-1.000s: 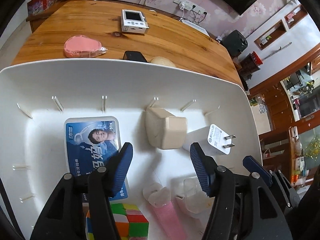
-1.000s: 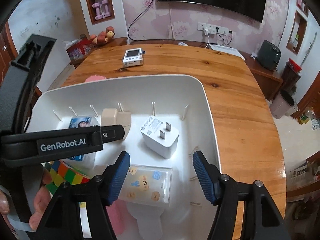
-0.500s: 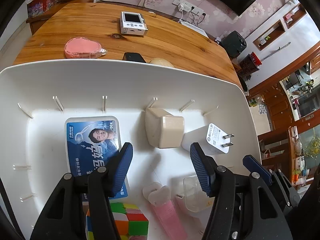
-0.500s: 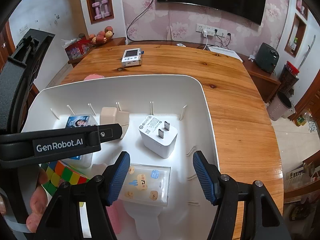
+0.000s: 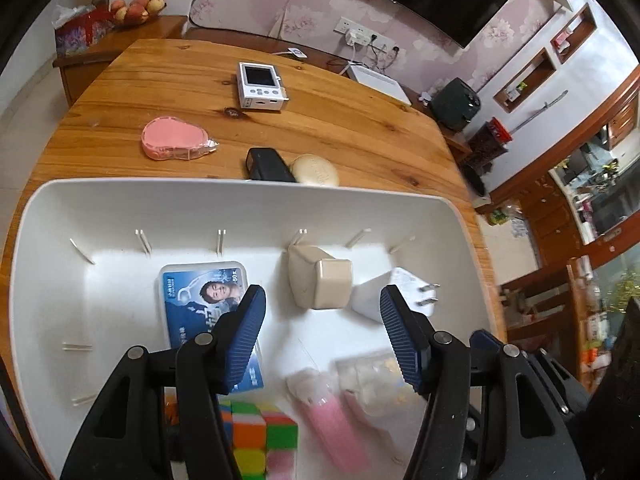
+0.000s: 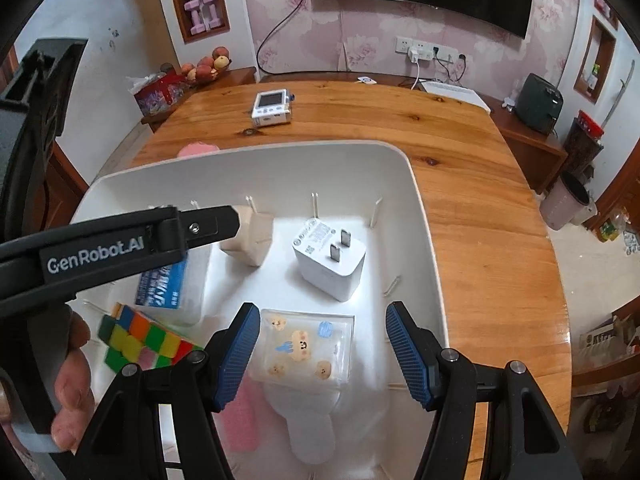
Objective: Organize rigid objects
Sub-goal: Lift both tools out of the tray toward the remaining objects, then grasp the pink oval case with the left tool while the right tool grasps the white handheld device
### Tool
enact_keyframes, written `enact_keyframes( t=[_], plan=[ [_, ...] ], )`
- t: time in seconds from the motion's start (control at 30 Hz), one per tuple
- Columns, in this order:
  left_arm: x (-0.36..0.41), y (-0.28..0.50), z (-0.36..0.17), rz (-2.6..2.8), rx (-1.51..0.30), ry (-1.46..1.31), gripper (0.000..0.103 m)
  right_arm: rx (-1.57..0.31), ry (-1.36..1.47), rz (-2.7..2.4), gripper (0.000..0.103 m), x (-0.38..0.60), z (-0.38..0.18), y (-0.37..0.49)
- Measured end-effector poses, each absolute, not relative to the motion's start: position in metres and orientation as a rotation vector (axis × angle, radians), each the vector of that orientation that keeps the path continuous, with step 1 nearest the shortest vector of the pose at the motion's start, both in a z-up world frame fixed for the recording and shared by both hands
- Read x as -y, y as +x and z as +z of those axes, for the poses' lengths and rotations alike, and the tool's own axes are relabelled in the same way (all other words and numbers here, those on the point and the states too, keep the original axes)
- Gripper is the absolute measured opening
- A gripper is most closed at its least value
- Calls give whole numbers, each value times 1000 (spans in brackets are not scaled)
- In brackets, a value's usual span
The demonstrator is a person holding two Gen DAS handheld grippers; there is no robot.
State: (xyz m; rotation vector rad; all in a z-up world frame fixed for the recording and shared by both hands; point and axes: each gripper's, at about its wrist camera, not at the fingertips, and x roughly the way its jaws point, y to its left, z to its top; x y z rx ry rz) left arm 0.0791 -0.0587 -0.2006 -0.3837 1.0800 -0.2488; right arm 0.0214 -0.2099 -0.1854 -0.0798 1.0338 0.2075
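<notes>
A white bin on the wooden table holds a blue floss box, a beige block, a white plug adapter, a clear bear-print case, a pink bottle and a colour cube. My left gripper is open and empty above the bin floor. My right gripper is open and empty over the bear-print case.
Beyond the bin on the table lie a pink tape dispenser, a black box, a beige round soap and a white device with a screen. The left gripper's body crosses the right wrist view.
Both grippers have drawn back and up from the bin a little, so more of the table beyond it shows. Both stay open. The objects in the bin have not moved.
</notes>
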Motion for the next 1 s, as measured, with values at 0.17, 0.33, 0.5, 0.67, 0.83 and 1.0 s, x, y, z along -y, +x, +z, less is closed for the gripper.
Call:
enact_keyframes(
  t=[0.17,0.33,0.5,0.67,0.83,1.0],
  plan=[
    [38,83,-154,-293,-1042,-353,63,-1012,-101,226,66,210,-153,25],
    [18,96,-98,-304,-1008,-190,64,-948,-137,239,66,208,-103,40],
    [7,113,-67,-243,-976,36,73,-863,-172,228,75,204,-47,66],
    [-10,144,-54,-210,-991,93,73,-816,-163,232,75,193,5,109],
    [-21,176,-55,-155,-979,198,73,-822,-112,233,77,178,43,163],
    [-18,200,-96,-201,-1041,348,73,-839,-115,242,81,154,44,213]
  ],
)
